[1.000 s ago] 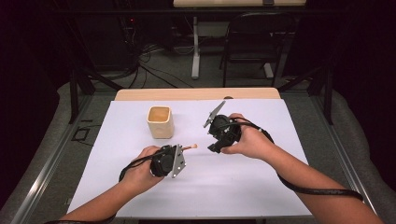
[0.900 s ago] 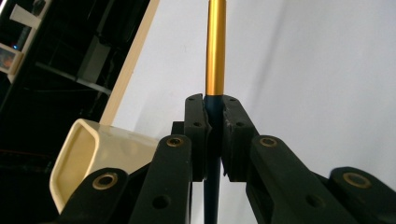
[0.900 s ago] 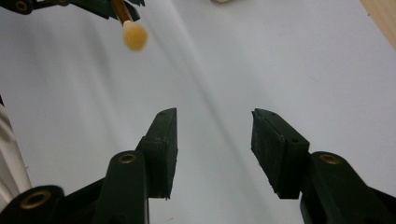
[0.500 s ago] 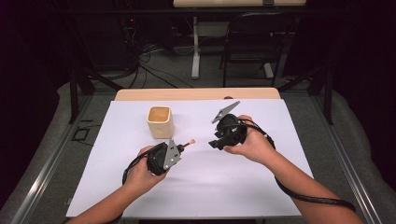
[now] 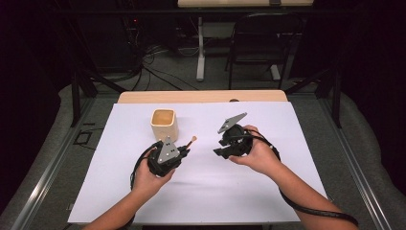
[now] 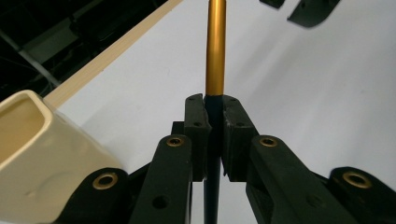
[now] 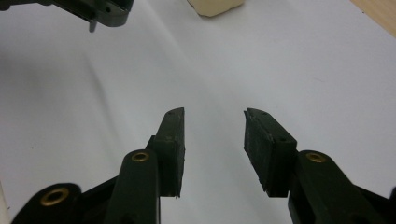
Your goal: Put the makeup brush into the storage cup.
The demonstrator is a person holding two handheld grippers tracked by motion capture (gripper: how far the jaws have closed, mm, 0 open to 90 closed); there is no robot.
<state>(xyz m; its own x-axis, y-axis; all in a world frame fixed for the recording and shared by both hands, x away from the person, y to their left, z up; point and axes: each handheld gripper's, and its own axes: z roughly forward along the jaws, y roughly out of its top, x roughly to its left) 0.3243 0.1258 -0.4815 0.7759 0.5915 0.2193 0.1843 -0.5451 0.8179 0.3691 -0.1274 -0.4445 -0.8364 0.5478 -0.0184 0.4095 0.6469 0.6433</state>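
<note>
Left claw [image 6: 214, 122] clenched on a gold-and-black pen [image 6: 215, 51] just beside the cream cup [image 5: 164, 123], right claw [image 7: 214, 140] released, empty, farther from the cup over the white table [image 5: 287, 129], pen's tip [image 5: 193, 139] seen from above

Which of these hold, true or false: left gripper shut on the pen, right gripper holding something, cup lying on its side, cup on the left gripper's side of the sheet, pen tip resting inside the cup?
1. The left gripper is shut on the pen. True.
2. The right gripper holds something. False: its jaws stand apart with nothing between them.
3. The cup lies on its side. False: it stands upright on the white sheet, mouth up.
4. The cup stands nearer the left gripper than the right one. True.
5. The pen's tip rests inside the cup. False: in the high view the pen points away from the cup, over the sheet.
</note>
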